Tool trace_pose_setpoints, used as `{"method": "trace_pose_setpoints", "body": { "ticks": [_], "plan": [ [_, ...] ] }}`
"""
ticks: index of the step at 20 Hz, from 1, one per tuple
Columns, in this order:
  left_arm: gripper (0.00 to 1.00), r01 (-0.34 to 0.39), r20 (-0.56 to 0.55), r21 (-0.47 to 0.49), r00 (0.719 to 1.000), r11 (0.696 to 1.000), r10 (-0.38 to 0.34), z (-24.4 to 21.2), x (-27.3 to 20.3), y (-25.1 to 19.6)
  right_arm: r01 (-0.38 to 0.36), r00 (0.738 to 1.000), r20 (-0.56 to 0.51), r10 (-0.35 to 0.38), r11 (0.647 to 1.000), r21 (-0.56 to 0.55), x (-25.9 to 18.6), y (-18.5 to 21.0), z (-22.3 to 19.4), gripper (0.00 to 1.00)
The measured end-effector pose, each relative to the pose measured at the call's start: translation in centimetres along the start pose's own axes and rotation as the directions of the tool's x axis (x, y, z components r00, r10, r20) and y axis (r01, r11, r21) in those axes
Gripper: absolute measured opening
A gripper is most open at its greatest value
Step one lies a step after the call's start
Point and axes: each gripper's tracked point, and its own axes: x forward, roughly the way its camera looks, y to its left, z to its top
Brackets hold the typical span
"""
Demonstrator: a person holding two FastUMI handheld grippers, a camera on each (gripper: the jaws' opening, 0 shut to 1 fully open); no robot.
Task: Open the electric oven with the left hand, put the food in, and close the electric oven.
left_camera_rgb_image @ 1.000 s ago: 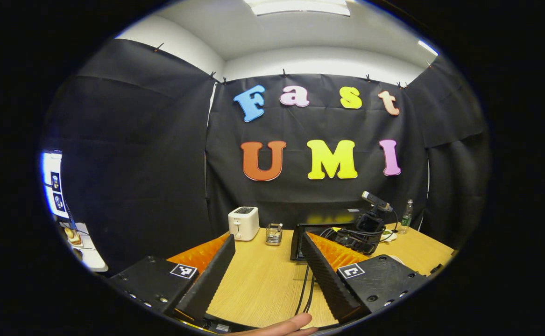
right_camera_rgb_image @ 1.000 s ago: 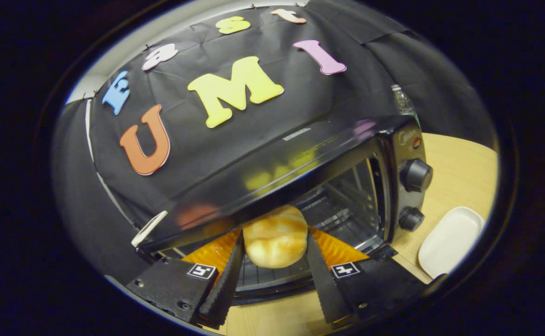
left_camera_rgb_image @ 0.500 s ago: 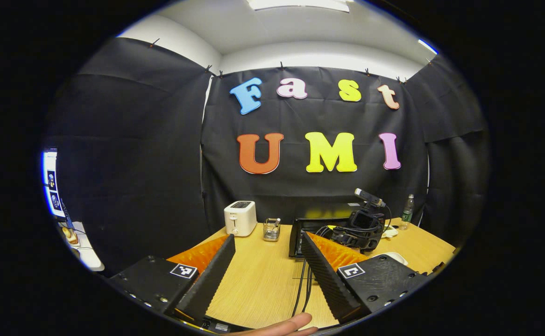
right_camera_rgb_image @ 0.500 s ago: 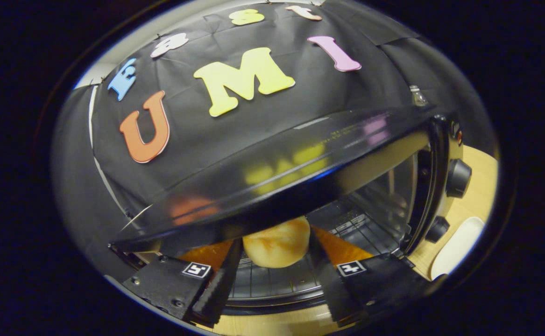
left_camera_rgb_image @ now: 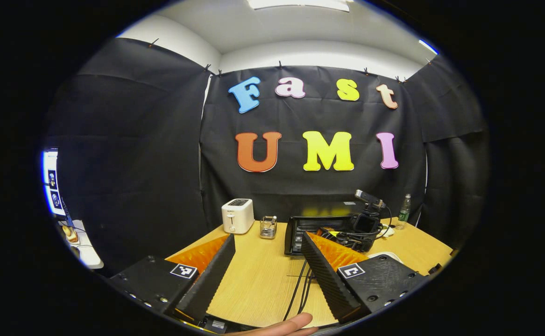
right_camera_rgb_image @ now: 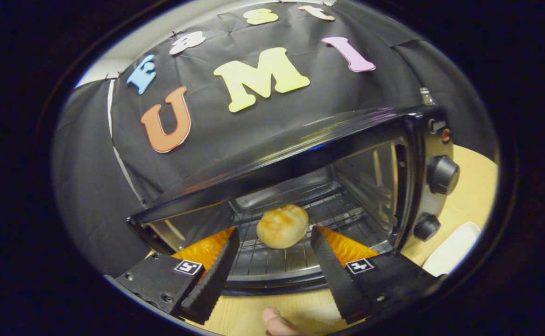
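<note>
- Right hand-held gripper: jaws spread wide, empty, just before the bread roll.
- Bread roll: on the rack of the electric oven; long axis crosswise.
- Left hand-held gripper: wide open, empty, above the worktop.

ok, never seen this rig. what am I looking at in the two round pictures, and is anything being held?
No robot arm: a person holds a two-finger gripper in each hand, each with a fisheye camera looking along its fingers. In the right gripper view, the right gripper is open in front of the open electric oven; a bread roll lies on the oven rack, held by nothing. In the left gripper view, the left gripper is open and empty over the wooden table, with a white toaster and a water bottle at the back.
</note>
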Motion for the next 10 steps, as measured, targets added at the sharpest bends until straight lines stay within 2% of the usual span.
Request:
{"method": "trace_pose_setpoints", "body": {
  "ticks": [10],
  "plan": [
    [0.94, 0.06, -0.042, 0.031, 0.997, 0.998, -0.059, -0.5, 1.2, -3.4, -0.141, 0.99, 0.028, 0.141, 0.99, 0.013, -14.3, -0.9, 3.3, 0.95]
  ]
}}
